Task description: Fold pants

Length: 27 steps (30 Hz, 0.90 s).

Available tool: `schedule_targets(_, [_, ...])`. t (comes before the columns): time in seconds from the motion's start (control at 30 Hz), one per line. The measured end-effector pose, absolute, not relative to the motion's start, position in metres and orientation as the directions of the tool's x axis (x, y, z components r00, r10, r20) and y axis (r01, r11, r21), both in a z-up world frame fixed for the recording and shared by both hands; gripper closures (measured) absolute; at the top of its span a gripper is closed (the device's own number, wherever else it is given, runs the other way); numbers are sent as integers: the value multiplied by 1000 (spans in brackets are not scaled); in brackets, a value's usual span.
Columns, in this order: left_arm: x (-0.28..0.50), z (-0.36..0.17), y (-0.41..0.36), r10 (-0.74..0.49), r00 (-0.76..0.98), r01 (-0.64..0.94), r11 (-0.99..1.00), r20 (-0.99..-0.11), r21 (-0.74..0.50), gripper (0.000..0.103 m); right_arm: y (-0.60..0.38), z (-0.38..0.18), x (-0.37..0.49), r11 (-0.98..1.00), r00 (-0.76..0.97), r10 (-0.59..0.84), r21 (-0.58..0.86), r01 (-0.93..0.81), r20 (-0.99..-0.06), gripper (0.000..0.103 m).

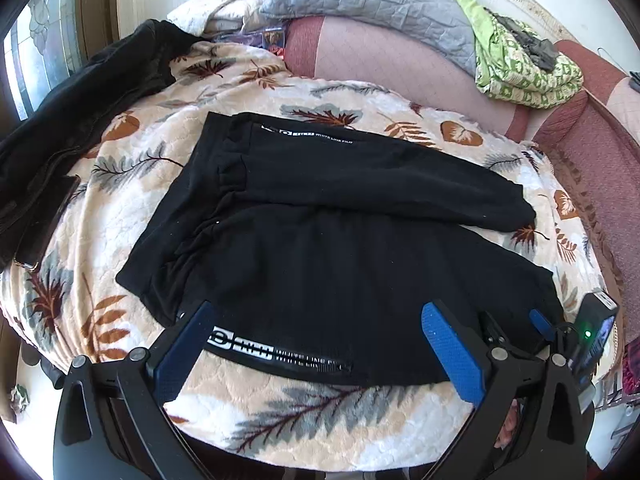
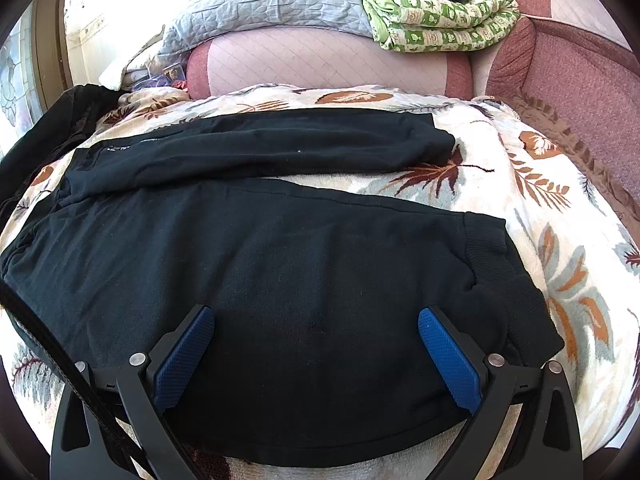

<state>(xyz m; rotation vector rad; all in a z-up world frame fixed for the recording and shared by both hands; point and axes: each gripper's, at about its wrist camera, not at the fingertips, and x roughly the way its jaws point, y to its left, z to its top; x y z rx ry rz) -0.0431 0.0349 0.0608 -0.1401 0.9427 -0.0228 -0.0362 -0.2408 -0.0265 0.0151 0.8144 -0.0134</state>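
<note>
The black pants (image 1: 320, 216) are lying flat on the leaf-print blanket (image 1: 360, 420), legs running left to right. Both the left gripper (image 1: 316, 344) and right gripper (image 2: 316, 344) are hovering spread wide over the near leg, the right nearer its cuff (image 2: 492, 248).

Daylight from a patterned-glass window (image 1: 36, 60) washes over a pink sofa backrest (image 2: 320, 64), where a grey quilt (image 2: 272, 0) is draped.
</note>
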Motion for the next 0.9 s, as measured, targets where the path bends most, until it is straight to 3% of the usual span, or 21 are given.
schedule_targets(0.3, [-25,55,30,-68,564,-17,995,-823,-95,0,-240,-18,-27,1000,629,-18,-16,9,-777,0])
schedule_targets(0.57, [-15,53,33,-55,549,-24,996,-834,-81,0,-249,20,-39,1000,687,-24,-27,6,-726,2])
schedule_targets(0.9, [-4,51,27,-77,537,5,996,-840,-88,0,-263,37,-23,1000,683,19,13,-14,-731,2])
